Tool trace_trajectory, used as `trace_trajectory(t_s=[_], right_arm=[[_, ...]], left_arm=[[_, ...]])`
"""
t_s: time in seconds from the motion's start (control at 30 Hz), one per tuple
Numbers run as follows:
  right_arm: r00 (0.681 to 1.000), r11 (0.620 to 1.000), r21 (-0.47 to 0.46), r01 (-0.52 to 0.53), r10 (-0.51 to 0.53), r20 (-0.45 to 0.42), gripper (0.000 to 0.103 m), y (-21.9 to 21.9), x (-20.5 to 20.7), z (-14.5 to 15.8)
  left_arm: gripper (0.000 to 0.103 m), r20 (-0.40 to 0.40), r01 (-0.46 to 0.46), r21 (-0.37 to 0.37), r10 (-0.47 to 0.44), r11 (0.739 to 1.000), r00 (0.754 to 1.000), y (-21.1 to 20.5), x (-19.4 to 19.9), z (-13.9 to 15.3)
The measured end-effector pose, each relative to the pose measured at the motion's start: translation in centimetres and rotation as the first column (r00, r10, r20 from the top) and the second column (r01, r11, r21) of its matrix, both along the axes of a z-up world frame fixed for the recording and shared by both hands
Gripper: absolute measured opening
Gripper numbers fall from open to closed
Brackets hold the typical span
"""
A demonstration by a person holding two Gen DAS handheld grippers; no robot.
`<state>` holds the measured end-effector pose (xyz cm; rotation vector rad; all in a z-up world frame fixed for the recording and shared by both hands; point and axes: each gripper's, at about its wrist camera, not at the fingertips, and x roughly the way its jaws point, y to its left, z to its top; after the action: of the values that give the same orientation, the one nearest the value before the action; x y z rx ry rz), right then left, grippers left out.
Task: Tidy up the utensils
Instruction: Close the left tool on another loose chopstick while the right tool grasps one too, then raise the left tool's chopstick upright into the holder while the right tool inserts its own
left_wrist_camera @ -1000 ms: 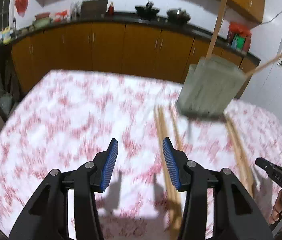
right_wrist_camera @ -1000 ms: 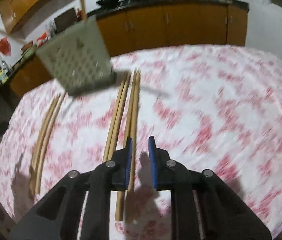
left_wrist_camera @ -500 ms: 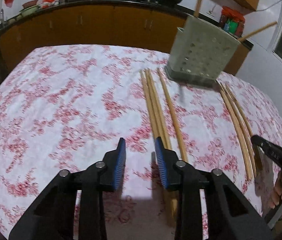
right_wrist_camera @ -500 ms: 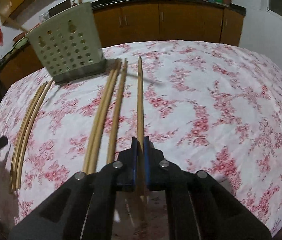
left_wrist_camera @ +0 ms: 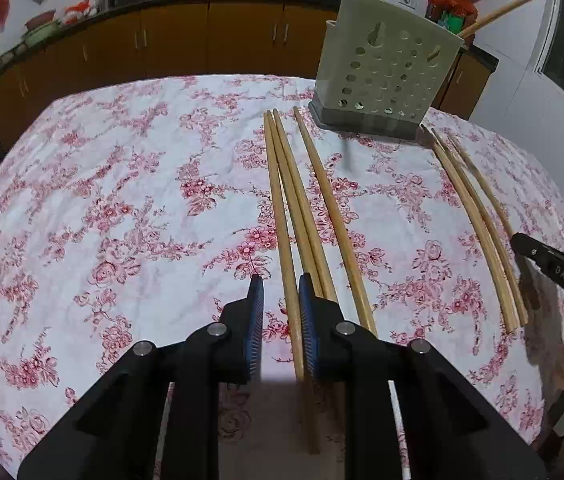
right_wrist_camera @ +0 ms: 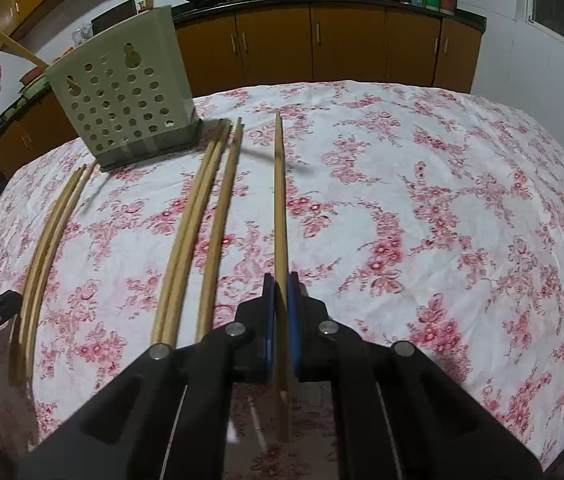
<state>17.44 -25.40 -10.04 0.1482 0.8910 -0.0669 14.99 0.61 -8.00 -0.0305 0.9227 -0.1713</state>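
Long wooden chopsticks lie on a floral tablecloth before a beige perforated utensil holder (left_wrist_camera: 386,76) that also shows in the right wrist view (right_wrist_camera: 122,96). My left gripper (left_wrist_camera: 280,292) is narrowly open, its jaws either side of the leftmost chopstick (left_wrist_camera: 280,216) of a group of three. My right gripper (right_wrist_camera: 278,284) is shut on a single chopstick (right_wrist_camera: 280,196), which points away toward the holder. Two chopsticks stick up out of the holder.
A further bundle of chopsticks (left_wrist_camera: 478,220) lies at the right in the left wrist view, and at the left in the right wrist view (right_wrist_camera: 48,240). Brown kitchen cabinets (left_wrist_camera: 210,44) and a counter with pans stand behind the table.
My left gripper has narrowed and moved right, around the leftmost chopstick. My right gripper has closed on a chopstick and moved it right, apart from the others.
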Motion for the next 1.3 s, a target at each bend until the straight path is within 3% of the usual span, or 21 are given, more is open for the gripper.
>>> trace_trajectory(t_s=[0.1,0.23,0.53,1.3], right_arm=[[1.000,1.000,0.009,-0.007,0.007,-0.003,0.010,0.0,-0.1,0.1],[1.000,1.000,0.000,-0.031,0.031,0.005,0.011,0.5,-0.4,0.1],[1.000,1.000,-0.026,-0.016,0.017,0.025,0.008,0.5,0.7,0.1],[0.999,1.000,-0.011,0.000,0.000,0.034,0.009,0.0,0.3,-0.1]], left_arm=[[0.020,-0.003,-0.005,-0.004,0.005,1.000,1.000,0.0,0.2,0.0],[0.008,0.000,-0.022,0.002,0.022,1.000,1.000,0.2,0.7,-0.2],[0.008,0.012,-0.094,0.002,0.094,0.996,0.995,3.3,2.3,-0.1],[0.008,0.028,-0.083,-0.001,0.083,0.997,0.996,3.6,1.4,-0.1]])
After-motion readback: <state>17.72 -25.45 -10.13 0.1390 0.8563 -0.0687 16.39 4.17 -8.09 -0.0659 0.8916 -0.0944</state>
